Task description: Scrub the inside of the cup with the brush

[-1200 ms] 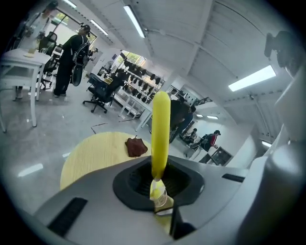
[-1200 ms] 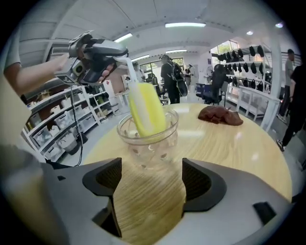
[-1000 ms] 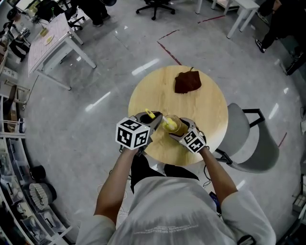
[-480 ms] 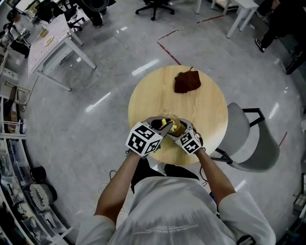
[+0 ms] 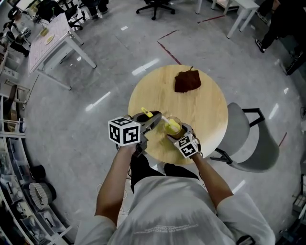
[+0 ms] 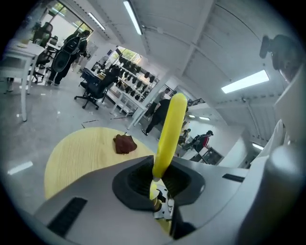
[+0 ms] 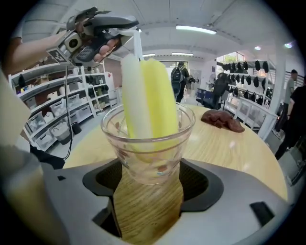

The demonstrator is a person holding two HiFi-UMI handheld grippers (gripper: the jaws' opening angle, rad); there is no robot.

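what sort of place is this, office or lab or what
Likely an open lab-style office: white desks and a rolling chair on a polished grey floor, with stocked shelving along one wall.

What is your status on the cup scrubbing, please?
Left gripper shut on brush. Right gripper shut on cup, brush head inside. Nothing in the way.

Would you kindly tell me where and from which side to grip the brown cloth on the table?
Grip the brown cloth at its raised, bunched middle, coming down from above. It lies as a low crumpled heap on the table, with no handle or stiff edge, so a pinch on a fold would probably hold best.
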